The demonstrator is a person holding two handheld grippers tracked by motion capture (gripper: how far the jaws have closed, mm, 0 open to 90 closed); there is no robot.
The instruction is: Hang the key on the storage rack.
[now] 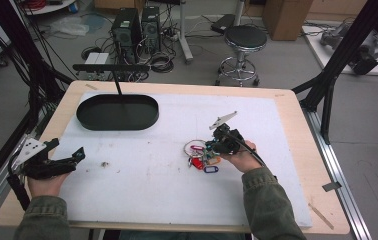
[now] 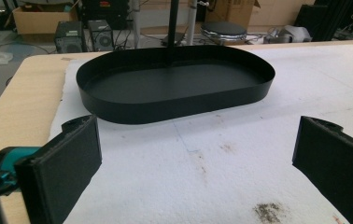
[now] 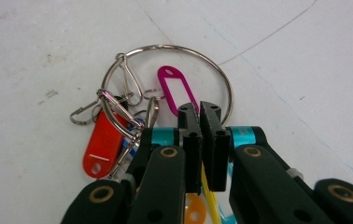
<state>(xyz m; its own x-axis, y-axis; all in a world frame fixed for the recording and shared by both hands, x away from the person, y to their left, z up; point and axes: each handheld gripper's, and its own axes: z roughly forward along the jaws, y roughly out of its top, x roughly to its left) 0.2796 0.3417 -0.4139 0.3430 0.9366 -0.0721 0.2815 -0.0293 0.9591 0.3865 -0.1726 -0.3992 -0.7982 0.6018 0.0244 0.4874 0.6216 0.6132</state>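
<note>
A white foam mat covers the wooden worktop, scuffed and stained here and there, and at its far left sits the black oval tray with a thin post rising from it. Beyond the tray, the room: computer towers, tangled cables, a round stool, cardboard boxes. Now to the action, well to the right of the tray and nearer the person: a bunch of key tags on a big metal ring. The high view gives just a colourful cluster; the right gripper view gets close (lovely detail): a magenta tag, a red tag, orange and yellow underneath. The right claw is pinched tight on the bunch, a yellow tag showing between its pads. The left claw sits in front of the tray, spread wide, holding nothing.
</note>
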